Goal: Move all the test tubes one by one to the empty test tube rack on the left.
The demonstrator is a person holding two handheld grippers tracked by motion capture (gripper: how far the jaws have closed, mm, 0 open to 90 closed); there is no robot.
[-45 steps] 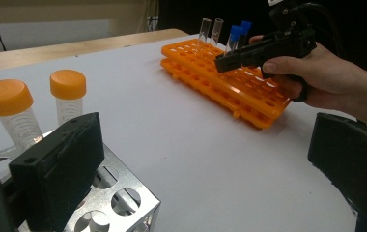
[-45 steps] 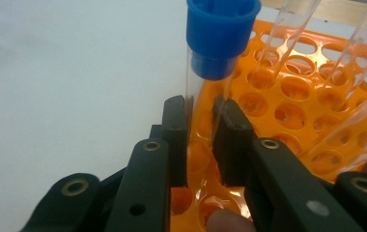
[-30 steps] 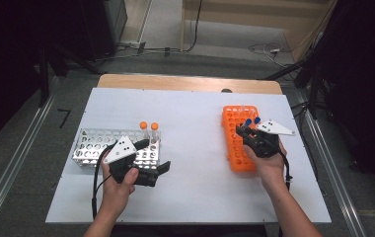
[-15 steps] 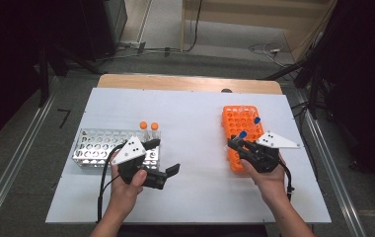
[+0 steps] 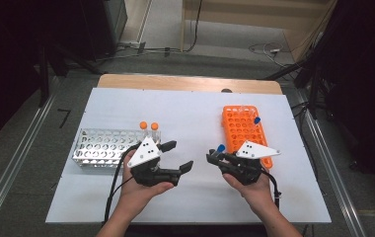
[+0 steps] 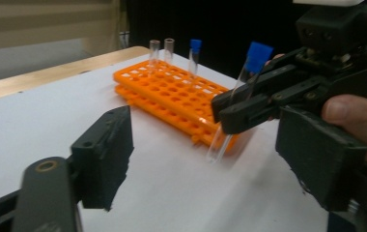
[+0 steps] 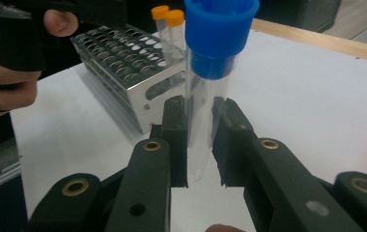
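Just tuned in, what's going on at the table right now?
A person is working with two hand-held grippers. The right gripper is shut on a blue-capped tube and carries it between the orange rack and the metal rack, toward the left gripper. That one's jaws have just been closing partway but stand apart with nothing between them, facing the tube. One blue-capped tube stands in the orange rack; two orange-capped tubes stand in the metal rack.

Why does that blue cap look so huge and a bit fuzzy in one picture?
In the right gripper view the blue-capped tube sits right at the lens, so its cap looms soft; in the left gripper view the near jaws blur; the high view is evenly lit, dark around the table.
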